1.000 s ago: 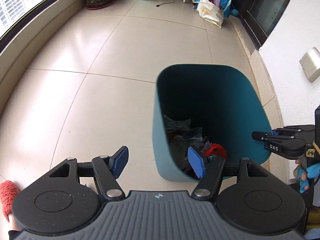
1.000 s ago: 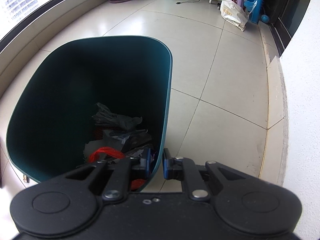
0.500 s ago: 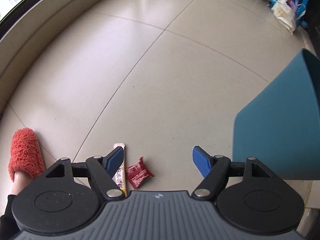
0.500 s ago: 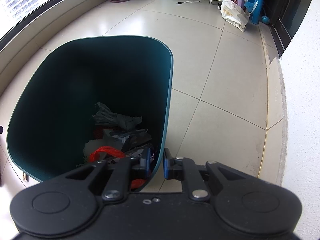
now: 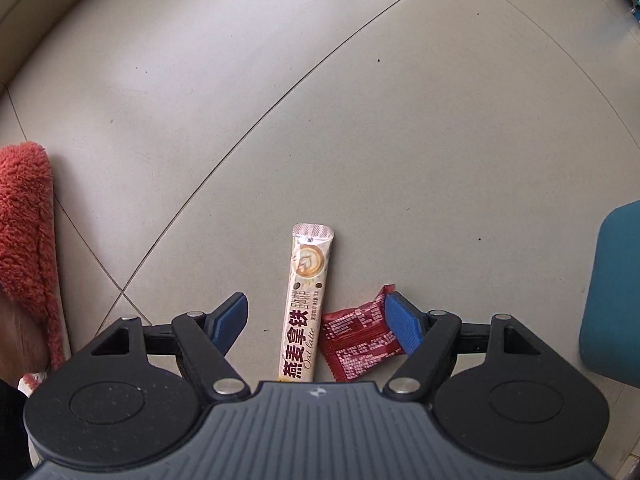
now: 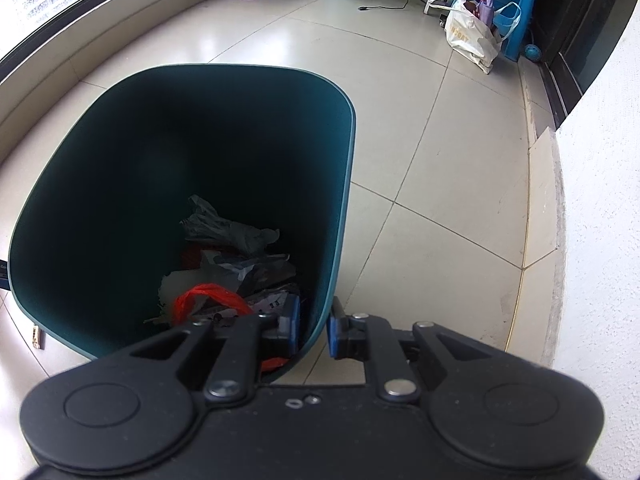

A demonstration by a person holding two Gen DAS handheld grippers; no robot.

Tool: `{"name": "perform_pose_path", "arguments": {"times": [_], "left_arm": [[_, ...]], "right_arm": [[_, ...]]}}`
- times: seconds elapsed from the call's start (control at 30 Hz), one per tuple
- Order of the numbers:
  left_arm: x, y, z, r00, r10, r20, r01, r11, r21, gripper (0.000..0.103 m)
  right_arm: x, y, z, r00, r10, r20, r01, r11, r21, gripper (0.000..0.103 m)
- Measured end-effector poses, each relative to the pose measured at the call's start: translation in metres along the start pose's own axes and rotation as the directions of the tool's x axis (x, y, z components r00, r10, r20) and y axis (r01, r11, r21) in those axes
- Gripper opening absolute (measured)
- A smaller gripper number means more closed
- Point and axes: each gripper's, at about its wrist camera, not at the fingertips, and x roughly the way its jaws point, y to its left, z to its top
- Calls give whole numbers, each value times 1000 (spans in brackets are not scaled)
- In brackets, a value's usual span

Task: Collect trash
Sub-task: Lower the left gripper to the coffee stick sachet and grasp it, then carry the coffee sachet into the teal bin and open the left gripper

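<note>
The left gripper (image 5: 316,320) points straight down at the tiled floor (image 5: 360,120) with its jaws spread wide and nothing pressed between them. Two bits of litter lie in the gap below. The cream coffee sachet (image 5: 306,304) lies almost midway between the blue pads, a little toward the left one, with its long axis running away from the camera, across the line along which the jaws would close. That suits a pinch across its narrow width. The red wrapper (image 5: 360,340) lies just beside it on the right, touching or nearly touching the sachet, and its far corner sits under the right-hand pad (image 5: 402,328). A straight close would likely sweep both pieces together, so I judge the choice is either to take both or shift slightly left for the sachet alone.

The right gripper (image 6: 314,326) is clamped, jaws nearly together, on the near rim of the teal bin (image 6: 344,184), one pad inside the wall and one outside, steadying it. The bin already holds crumpled bags and wrappers. The left hand is clearly the nearer one to the litter.
</note>
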Motion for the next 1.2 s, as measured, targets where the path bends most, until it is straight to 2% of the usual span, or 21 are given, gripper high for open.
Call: {"name": "perform_pose_path", "arguments": {"times": [0.1,0.17,0.4,0.47,0.53,0.63,0.8,0.87,1.03,1.2], "left_arm": [[13,7,5,1000,-3,-8,3,1000,-5,73],[19,10,4,1000,-6,-11,6,1000,4,65],[38,9,7,1000,10,-21,-9,1000,23,64],[40,7,7,999,24,-20,-24,999,36,59],[48,1,6,998,47,-35,-46,998,36,61],[48,5,5,999,27,-32,-27,1000,5,61],[46,6,-3,1000,14,-14,-14,1000,4,41],[44,5,-5,1000,12,-11,-12,1000,0,25],[42,2,-11,999,53,-7,-53,999,-12,23],[13,5,-17,997,72,12,-71,997,-41,22]], "right_arm": [[1,2,0,1000,-7,-4,7,1000,-10,13],[2,2,0,1000,-7,-8,7,1000,-11,13],[7,2,2,1000,-15,-28,15,1000,-17,13],[7,2,3,999,-15,-30,15,1000,-14,13],[7,2,4,999,-17,-32,17,1000,-14,13],[7,3,4,999,-20,-31,19,1000,-17,13],[7,2,3,999,-16,-31,16,1000,-13,13],[7,2,3,999,-16,-31,16,1000,-13,13],[8,1,3,999,-15,-28,15,1000,-12,13],[7,0,2,1000,-12,-23,12,1000,-6,13]]}}
